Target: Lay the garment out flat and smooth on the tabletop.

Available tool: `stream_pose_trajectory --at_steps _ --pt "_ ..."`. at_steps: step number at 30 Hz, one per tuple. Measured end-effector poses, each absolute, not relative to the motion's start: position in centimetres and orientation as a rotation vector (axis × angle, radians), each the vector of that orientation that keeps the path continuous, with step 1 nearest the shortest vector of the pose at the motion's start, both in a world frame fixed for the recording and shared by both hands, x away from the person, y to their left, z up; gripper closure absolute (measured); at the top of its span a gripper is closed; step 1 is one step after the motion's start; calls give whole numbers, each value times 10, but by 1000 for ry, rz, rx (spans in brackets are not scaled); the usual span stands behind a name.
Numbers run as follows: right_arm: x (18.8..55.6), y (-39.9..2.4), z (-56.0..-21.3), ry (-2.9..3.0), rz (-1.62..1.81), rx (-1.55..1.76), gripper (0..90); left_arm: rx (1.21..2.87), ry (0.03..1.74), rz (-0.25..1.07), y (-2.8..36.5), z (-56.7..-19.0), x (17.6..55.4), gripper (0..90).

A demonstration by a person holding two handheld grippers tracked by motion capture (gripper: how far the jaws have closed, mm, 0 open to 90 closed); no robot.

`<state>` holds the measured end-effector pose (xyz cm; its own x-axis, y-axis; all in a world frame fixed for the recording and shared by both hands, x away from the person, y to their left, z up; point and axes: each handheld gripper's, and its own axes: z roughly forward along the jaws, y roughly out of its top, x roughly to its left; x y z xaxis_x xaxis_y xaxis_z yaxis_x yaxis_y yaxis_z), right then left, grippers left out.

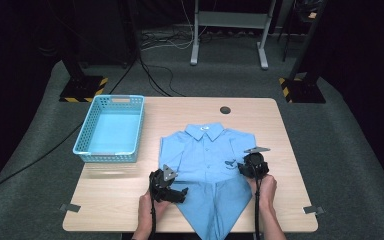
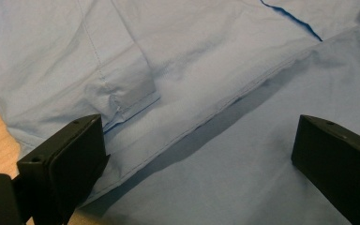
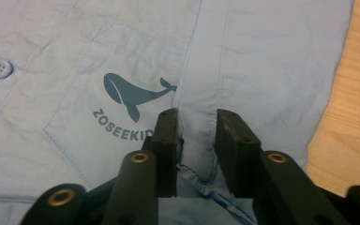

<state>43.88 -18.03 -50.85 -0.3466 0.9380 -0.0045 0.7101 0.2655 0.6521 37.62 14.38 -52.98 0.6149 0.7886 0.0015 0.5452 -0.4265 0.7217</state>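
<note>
A: Shirt (image 1: 207, 150) first: we have the blue shirt lying flat on the bench (image 1: 110, 200), collar away from us, its lower part folded to a point that reaches the near edge.

B: And the containers? We see one, the light blue basket (image 1: 111, 127), on the bench to the left of the shirt and apart from it. Nothing lies in it.

A: Agreed. Our left gripper (image 1: 182, 192) sits at the shirt's left side with its jaws spread wide; in the left gripper view they stand on either side of a folded edge of the cloth and press on nothing.

B: Our right gripper (image 1: 242, 167) is at the shirt's right side. In the right gripper view its jaws are drawn close, with a ridge of fabric bunched between them just beside the whale print (image 3: 136, 91) on the pocket. We take it as pinching the shirt there.

A: What else is around? A dark round grommet (image 1: 225, 110) in the bench beyond the collar, and small grey clips (image 1: 70, 207) at the near corners.

B: Nothing stands between the shirt and the basket, only bare wood.
</note>
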Motion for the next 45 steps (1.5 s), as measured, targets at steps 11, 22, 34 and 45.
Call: stream_pose_trajectory --at_steps 11,22,34,45 --pt "431 -174 -506 2086 726 1373 838 2139 1043 447 144 -530 376 29" --pt "422 -191 -495 1979 754 1351 841 2138 1043 449 144 -530 376 29" --pt "416 -212 -490 1896 769 1375 840 2139 1042 452 143 -530 376 29" --pt "412 -234 -490 1847 759 1426 826 2140 1041 454 143 -530 376 28"
